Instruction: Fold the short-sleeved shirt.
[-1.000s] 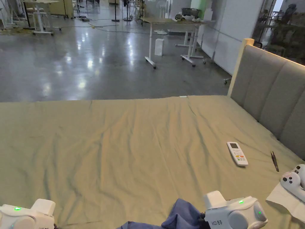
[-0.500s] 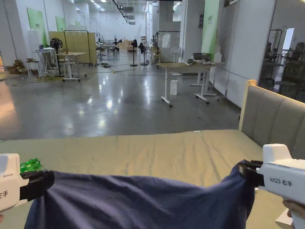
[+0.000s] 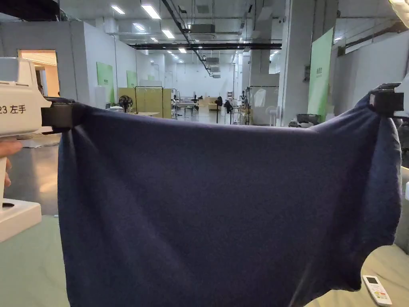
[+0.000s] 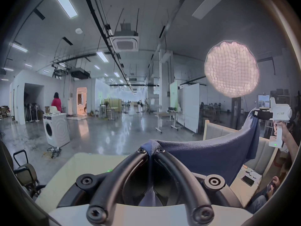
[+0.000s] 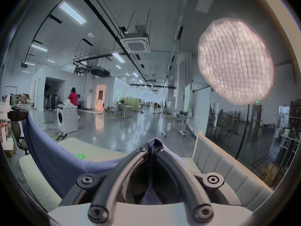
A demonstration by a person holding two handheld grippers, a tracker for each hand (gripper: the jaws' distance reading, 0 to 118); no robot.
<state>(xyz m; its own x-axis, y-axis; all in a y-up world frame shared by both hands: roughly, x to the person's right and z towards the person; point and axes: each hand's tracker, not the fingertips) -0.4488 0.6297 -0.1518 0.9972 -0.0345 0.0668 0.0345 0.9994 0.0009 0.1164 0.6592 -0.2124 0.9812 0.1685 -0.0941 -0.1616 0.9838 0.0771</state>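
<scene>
While both tools pinch it, shirt [image 3: 223, 208] hangs stretched left-to-right.

Plain dark navy shirt [image 3: 223, 208], no print, paler blue-purple in the gripper views. White left gripper [image 3: 60, 116] body with black jaws and dark lettering; right gripper [image 3: 385, 102] jaws black, body white in the left gripper view, small green light on its handle. Olive-green bed sheet [image 3: 28, 272], unpatterned. White remote [image 3: 377, 290] with coloured buttons. Beige-grey headboard [image 5: 228, 169] with vertical panel seams. White washing machine [image 4: 56, 129]. Glossy grey floor [image 4: 105, 131]. Red top on the distant person [image 4: 56, 102]. Pinkish-white gridded lamp [image 4: 231, 69].
</scene>
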